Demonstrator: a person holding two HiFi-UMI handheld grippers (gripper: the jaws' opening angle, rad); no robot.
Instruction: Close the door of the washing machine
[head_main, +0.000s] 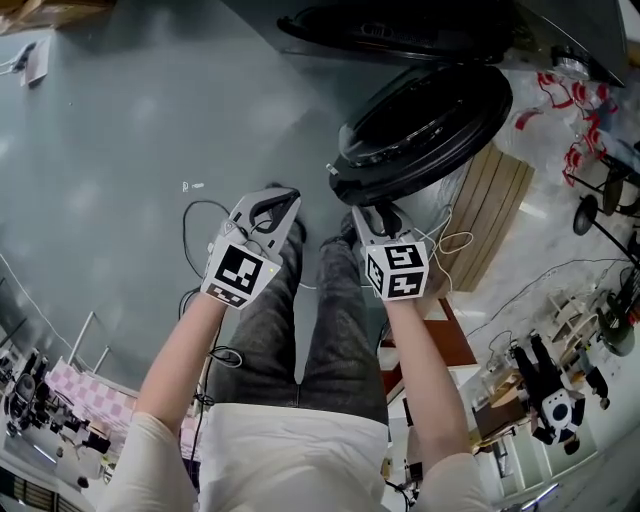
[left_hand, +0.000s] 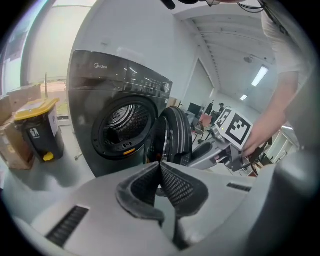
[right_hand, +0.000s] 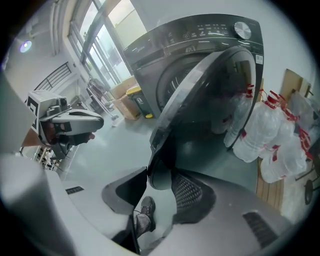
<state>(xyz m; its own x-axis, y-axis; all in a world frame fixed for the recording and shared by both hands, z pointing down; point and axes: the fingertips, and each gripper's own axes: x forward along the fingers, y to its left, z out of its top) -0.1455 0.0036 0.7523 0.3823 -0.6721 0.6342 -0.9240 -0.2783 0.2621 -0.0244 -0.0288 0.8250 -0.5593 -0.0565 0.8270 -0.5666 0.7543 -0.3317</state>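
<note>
The dark front-loading washing machine (left_hand: 120, 125) stands with its round door (head_main: 430, 120) swung open toward me. My right gripper (head_main: 378, 215) is at the door's lower edge. In the right gripper view the door's rim (right_hand: 161, 172) sits between that gripper's (right_hand: 159, 186) jaws, which stand wide, and I see no pad pressing on it. My left gripper (head_main: 280, 205) hangs to the left of the door, apart from it. In the left gripper view its (left_hand: 160, 167) fingertips meet with nothing between them, and the drum opening (left_hand: 125, 122) lies ahead.
A yellow-lidded bin (left_hand: 37, 132) and cardboard boxes stand left of the machine. Large water bottles (right_hand: 270, 135) and a wooden board (head_main: 495, 215) are on its right. Cables (head_main: 195, 215) lie on the grey floor. My legs (head_main: 300, 320) are below the grippers.
</note>
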